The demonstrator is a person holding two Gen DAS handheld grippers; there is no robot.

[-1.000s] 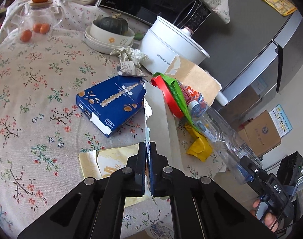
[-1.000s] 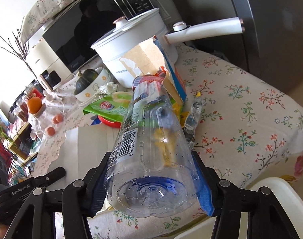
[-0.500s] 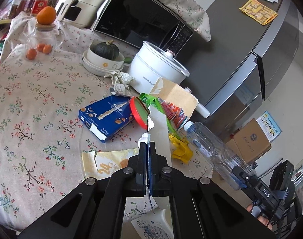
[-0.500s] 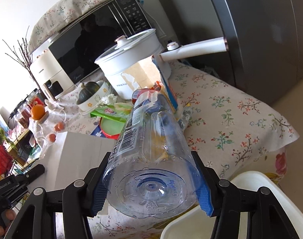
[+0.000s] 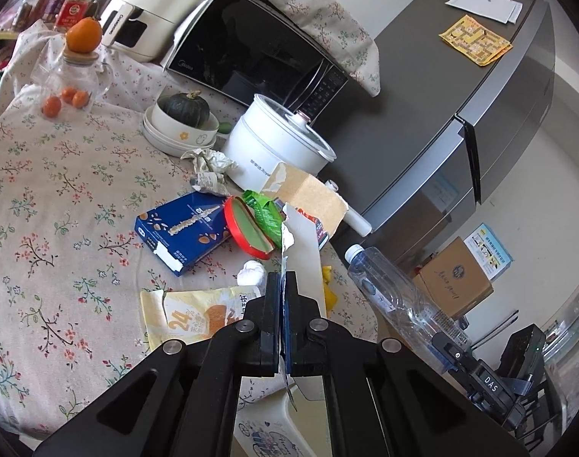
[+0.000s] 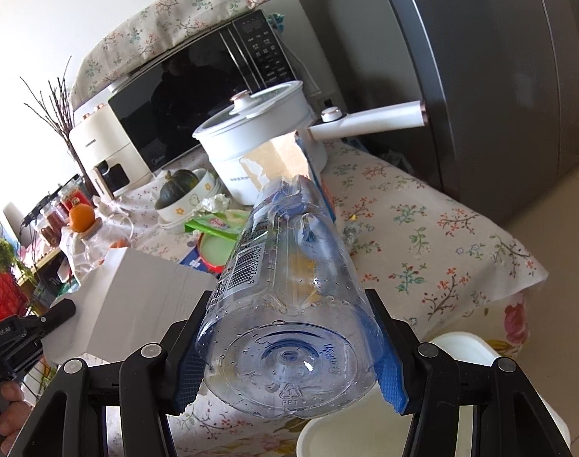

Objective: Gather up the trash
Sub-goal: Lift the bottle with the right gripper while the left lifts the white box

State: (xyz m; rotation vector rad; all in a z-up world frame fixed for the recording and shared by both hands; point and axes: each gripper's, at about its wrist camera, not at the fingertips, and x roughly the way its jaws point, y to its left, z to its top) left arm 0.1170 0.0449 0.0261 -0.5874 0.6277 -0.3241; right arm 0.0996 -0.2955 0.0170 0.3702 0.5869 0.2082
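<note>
My left gripper is shut on a torn white cardboard piece, held on edge above the table's near edge; the piece also shows in the right wrist view. My right gripper is shut on a clear plastic bottle, gripped near its base, neck pointing away. The bottle shows at the right in the left wrist view. More trash lies on the floral table: a blue snack box, a red lid, a green wrapper, a yellow packet, crumpled paper.
A white bin rim sits below the right gripper and also shows below the left gripper. A white pot, microwave, a bowl with squash, a jar with an orange and a grey fridge stand behind.
Both grippers have pulled back and up from the table with their loads. The bin rim has come into view under the bottle.
</note>
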